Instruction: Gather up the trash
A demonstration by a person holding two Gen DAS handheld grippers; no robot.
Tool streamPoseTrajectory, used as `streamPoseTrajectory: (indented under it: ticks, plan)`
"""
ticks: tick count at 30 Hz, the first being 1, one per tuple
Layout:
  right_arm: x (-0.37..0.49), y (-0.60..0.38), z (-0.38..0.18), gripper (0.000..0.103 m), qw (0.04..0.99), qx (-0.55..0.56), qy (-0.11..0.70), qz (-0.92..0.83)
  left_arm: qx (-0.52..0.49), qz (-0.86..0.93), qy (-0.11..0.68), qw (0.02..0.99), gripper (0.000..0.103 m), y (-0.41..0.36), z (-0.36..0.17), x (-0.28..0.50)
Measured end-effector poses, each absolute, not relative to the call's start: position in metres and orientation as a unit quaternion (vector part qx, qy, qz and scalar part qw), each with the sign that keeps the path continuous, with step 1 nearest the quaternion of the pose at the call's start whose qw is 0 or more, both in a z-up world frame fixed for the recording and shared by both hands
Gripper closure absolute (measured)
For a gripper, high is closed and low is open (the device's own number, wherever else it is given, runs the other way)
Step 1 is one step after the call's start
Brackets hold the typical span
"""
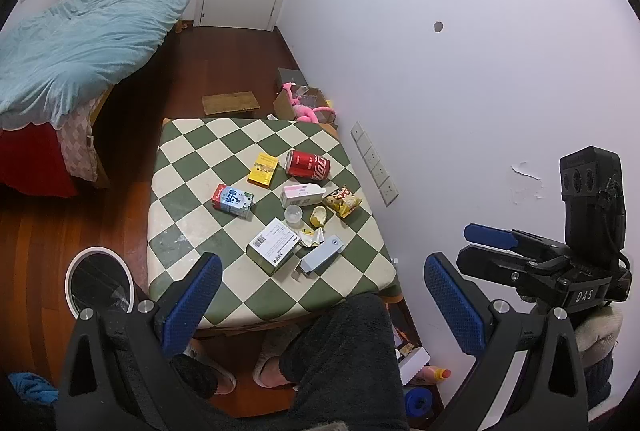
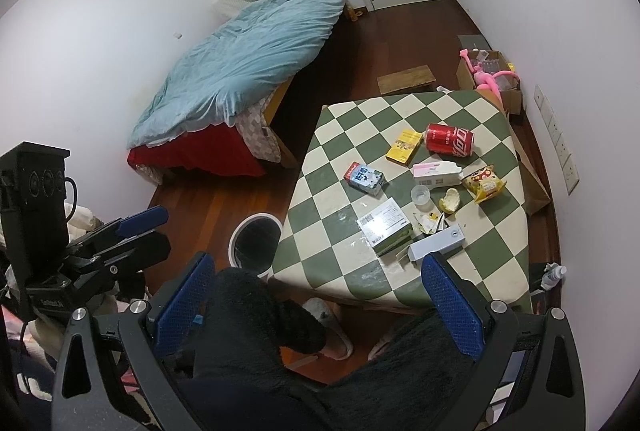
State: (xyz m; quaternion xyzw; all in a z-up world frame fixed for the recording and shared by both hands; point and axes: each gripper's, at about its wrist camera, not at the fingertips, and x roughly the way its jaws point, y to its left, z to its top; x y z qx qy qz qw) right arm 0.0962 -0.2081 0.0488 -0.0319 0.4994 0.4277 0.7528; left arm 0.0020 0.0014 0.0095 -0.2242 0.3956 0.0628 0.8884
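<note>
Left wrist view: left gripper (image 1: 322, 295) and right gripper (image 2: 316, 301) both spread wide, holding nothing, near checkered table (image 1: 192, 187); trash incl. red can (image 1: 308, 165) mid-table, bin (image 1: 100, 281) left on floor

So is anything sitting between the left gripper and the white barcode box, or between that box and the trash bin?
Nothing visible. The left gripper hangs open over the table's near edge, with bare checkered cloth up to the white barcode box. The trash bin stands open on the floor off the table's left corner, path clear.
</note>
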Motion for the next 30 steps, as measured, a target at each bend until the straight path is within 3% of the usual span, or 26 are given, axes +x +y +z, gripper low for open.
streamPoseTrajectory:
  ticks: [30]
  plan:
    - [0.094, -0.2032, 0.0506, 0.0, 0.753, -0.033, 0.496, 0.431, -0.219, 0.062, 0.387, 0.893, 0.0, 0.0009, 0.0167, -0.0031]
